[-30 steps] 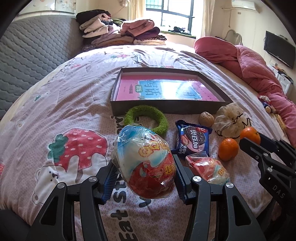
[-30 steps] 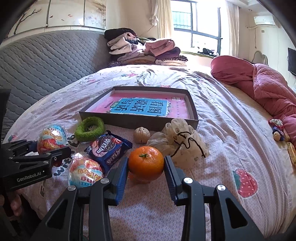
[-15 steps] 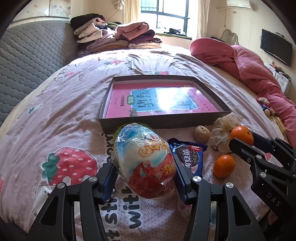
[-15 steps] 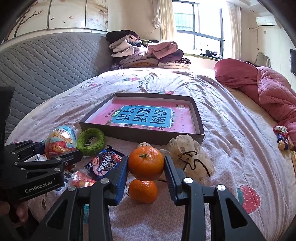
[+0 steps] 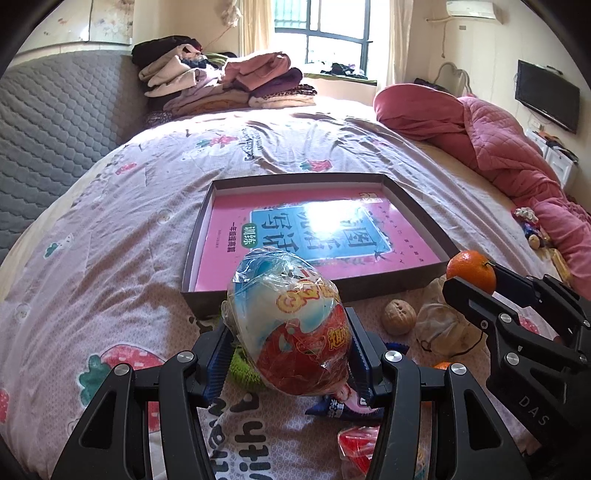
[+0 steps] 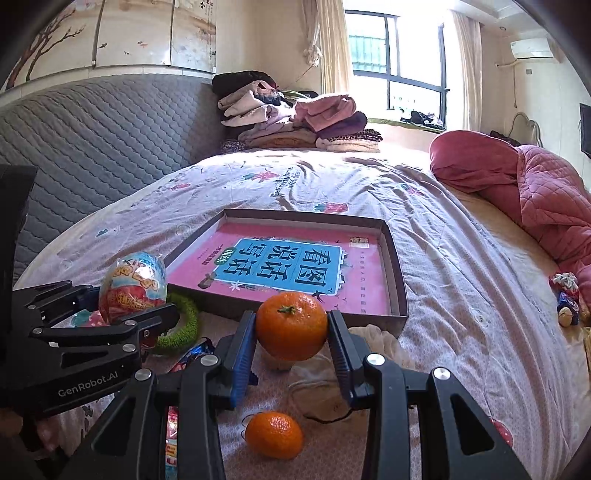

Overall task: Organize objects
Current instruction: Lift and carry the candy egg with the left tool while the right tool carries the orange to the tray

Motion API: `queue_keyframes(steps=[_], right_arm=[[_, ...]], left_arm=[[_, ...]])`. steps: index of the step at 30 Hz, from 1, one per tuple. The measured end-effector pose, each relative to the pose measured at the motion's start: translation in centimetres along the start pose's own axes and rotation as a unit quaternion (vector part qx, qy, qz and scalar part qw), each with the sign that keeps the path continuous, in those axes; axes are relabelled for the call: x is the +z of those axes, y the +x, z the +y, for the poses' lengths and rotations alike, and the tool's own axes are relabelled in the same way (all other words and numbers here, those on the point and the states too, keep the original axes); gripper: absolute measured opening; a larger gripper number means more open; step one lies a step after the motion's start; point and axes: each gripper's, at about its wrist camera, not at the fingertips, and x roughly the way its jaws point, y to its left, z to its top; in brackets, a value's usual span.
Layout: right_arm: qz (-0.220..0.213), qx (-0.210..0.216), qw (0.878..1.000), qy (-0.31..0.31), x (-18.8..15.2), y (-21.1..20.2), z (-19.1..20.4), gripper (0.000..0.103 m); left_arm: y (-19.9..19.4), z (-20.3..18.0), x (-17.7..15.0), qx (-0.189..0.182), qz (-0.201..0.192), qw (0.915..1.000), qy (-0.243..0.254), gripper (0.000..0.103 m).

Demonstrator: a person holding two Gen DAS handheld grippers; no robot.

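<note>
With the left gripper [image 5: 291,354] clamping the egg [image 5: 291,325] and the right gripper [image 6: 291,343] an orange [image 6: 291,325], both need carrying over the tray [image 6: 400,280] at 12 o'clock, then releasing.

Bright daylight floods in from the window [image 5: 325,33] behind the bed [image 5: 110,229]. Glare whitens the pink book [image 5: 325,225] cover. Fisheye edges bend and darken.

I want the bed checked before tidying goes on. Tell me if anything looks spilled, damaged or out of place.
Nothing looks spilled or broken. The only disorder is loose items on the bedspread outside the box: a second orange, a green ring, a walnut and snack packets.
</note>
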Motion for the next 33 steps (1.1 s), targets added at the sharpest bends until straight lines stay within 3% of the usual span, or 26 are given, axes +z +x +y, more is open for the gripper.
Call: queue_keyframes(steps=[24,33], right_arm=[[0.023,-0.018,1.000,0.010,4.3,6.0,-4.0,0.039],[0.045,-0.015,0.999,-0.003,4.7,8.5,-4.1,0.039]], left_arm=[[6.0,2.4,5.5,-0.009,0.017,0.9998,-0.010,0.057],[9.2,3.5,5.7,-0.008,0.039,0.9991,-0.017,0.057]])
